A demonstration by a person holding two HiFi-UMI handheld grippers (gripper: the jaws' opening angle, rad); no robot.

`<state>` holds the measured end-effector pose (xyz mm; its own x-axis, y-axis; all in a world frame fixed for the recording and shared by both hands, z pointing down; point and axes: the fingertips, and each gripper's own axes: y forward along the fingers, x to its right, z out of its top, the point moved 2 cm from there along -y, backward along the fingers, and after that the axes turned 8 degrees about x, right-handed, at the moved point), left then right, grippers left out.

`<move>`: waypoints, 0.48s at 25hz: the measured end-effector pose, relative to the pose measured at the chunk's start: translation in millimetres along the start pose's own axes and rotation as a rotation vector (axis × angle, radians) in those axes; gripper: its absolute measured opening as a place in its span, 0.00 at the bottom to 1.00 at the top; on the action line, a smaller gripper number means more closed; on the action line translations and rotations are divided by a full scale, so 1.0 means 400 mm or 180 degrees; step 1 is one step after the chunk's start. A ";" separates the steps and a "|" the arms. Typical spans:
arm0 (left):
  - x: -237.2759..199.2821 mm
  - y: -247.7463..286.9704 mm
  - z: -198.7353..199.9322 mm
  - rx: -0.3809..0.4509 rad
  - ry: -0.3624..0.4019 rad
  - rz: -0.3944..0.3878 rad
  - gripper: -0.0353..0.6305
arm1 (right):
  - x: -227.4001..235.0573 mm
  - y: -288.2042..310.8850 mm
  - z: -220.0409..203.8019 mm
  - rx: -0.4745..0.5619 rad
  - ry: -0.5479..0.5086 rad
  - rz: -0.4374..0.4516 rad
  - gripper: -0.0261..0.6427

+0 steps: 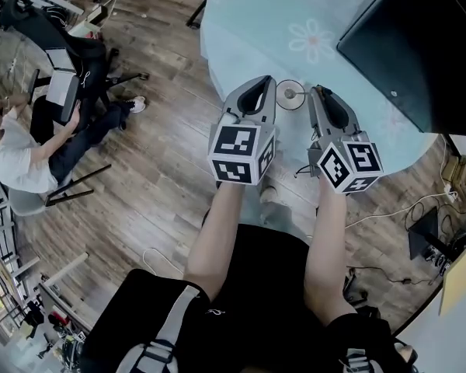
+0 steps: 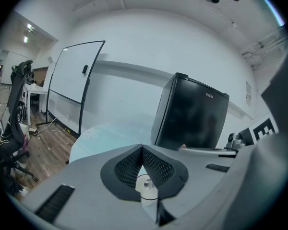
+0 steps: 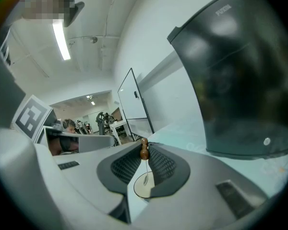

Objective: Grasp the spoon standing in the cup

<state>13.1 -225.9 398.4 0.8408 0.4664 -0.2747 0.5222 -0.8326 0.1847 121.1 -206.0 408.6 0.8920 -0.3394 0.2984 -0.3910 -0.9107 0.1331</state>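
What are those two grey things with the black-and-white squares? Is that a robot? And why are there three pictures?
No robot here: a person holds a grey claw in each hand, and the squared cubes are part of the claws. One picture comes from a camera on the person's head, looking down. The other two come from cameras riding on each claw, looking along its jaws. On the round blue table stand a big black box and a glass cup with a spoon in it. The right claw pinches the spoon's brown knob, above the cup. The left claw is closed on nothing.
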 end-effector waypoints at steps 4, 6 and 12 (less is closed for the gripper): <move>0.022 -0.026 0.024 0.0092 0.0065 -0.0017 0.06 | -0.016 -0.024 0.037 0.0120 -0.0056 0.0044 0.10; 0.029 -0.040 0.044 0.0148 0.0103 -0.0019 0.06 | -0.030 -0.034 0.061 0.0188 -0.0105 0.0073 0.10; 0.053 -0.086 0.098 0.0318 0.0181 -0.0017 0.06 | -0.069 -0.070 0.129 0.0352 -0.0252 0.0140 0.10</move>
<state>7.5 -199.1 349.2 0.8462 0.4848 -0.2210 0.5124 -0.8543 0.0877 119.0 -183.2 347.7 0.8915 -0.3930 0.2255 -0.4066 -0.9135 0.0153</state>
